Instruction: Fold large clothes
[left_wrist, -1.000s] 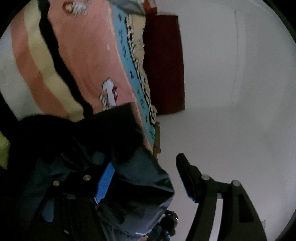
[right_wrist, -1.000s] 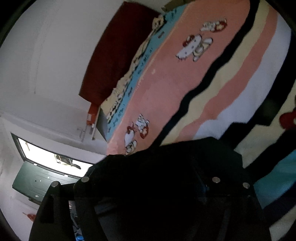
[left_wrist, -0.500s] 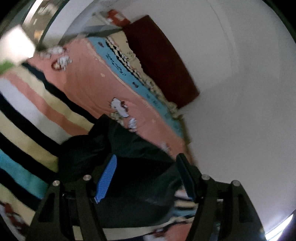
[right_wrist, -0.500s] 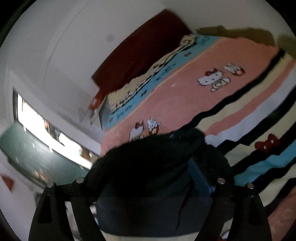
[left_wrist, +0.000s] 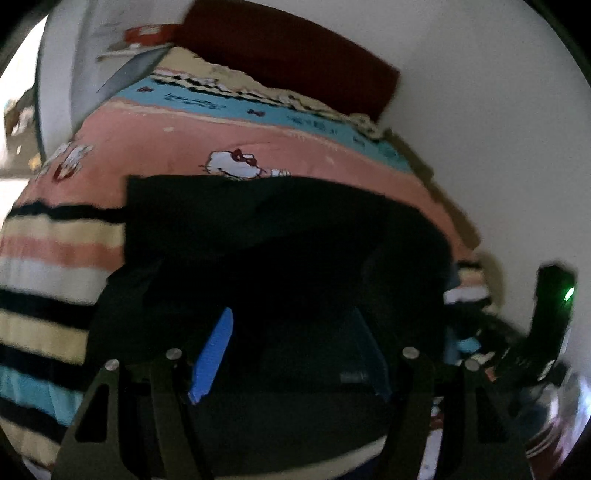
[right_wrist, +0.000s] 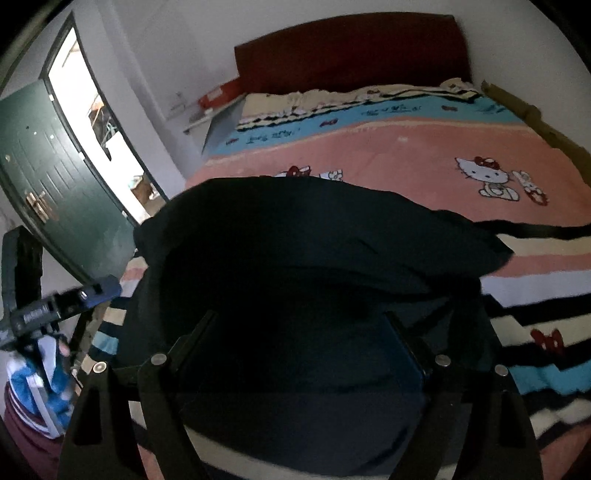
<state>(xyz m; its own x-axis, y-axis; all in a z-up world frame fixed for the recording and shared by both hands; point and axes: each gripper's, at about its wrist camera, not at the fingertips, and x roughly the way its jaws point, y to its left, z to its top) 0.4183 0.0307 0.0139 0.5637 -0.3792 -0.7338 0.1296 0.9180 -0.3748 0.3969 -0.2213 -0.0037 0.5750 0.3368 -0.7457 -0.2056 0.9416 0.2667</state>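
Observation:
A large black garment lies spread on the striped cartoon-cat bedspread. It also fills the middle of the right wrist view. My left gripper is open just above the garment's near part, its blue-padded fingers wide apart with dark cloth showing between them. My right gripper is open too, its jaws wide, low over the same dark cloth. Neither gripper holds the cloth.
A dark red headboard stands against the white wall. An open green door is to the left of the bed. The other gripper and a striped sleeve show at the lower left. A black device with a green light is at the right.
Both grippers swung round and dropped level toward the bed. The garment, bunched and hanging from the grippers a second ago, now lies spread on the bedspread, with the jaws open.

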